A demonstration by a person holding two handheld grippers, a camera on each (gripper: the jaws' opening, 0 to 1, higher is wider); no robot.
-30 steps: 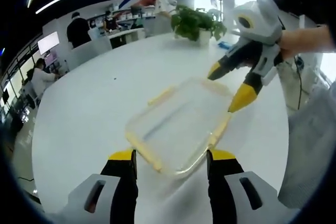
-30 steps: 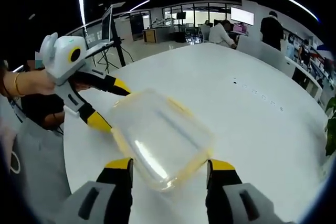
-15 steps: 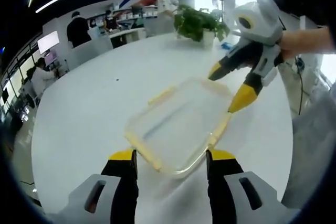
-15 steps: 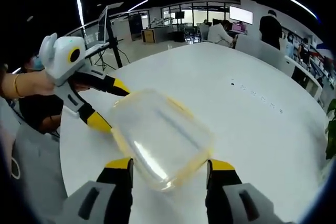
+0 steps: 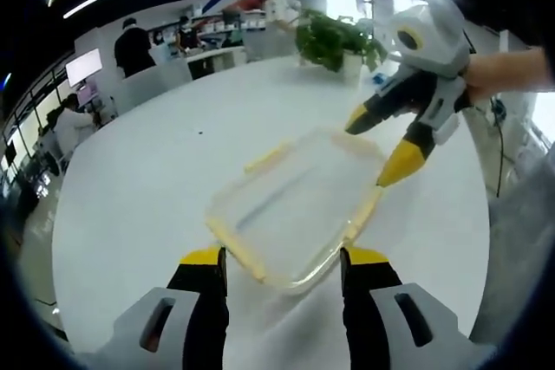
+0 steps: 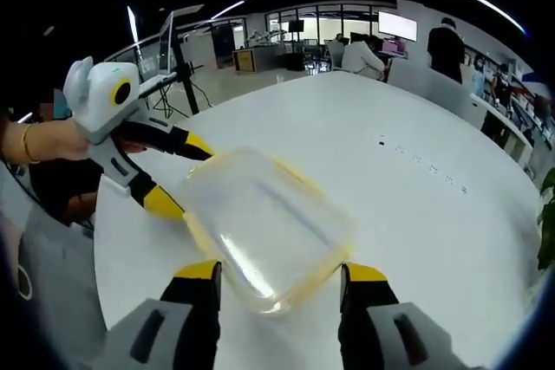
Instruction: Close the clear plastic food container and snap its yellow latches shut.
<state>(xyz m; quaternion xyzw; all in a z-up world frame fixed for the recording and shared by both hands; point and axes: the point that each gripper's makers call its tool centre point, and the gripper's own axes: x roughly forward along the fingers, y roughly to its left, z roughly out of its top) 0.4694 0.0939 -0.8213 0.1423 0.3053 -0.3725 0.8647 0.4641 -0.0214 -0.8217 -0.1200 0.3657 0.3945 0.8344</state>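
Note:
The clear plastic food container (image 5: 295, 210) lies flat on the round white table (image 5: 147, 179) with its lid on. Pale yellow latches (image 5: 264, 159) run along its edges. My left gripper (image 5: 282, 270) is open, its yellow-tipped jaws straddling the container's near end. My right gripper (image 5: 375, 146) comes in from the upper right, open, with its jaws on either side of the far corner. In the right gripper view the container (image 6: 264, 227) sits just ahead of my right gripper (image 6: 279, 276), and my left gripper (image 6: 185, 178) spans the opposite end.
A potted plant (image 5: 334, 41) stands at the table's far side. A stand with a panel (image 6: 178, 49) rises beyond the table edge. People sit and stand at desks in the background. Bare table surface (image 6: 416, 214) lies around the container.

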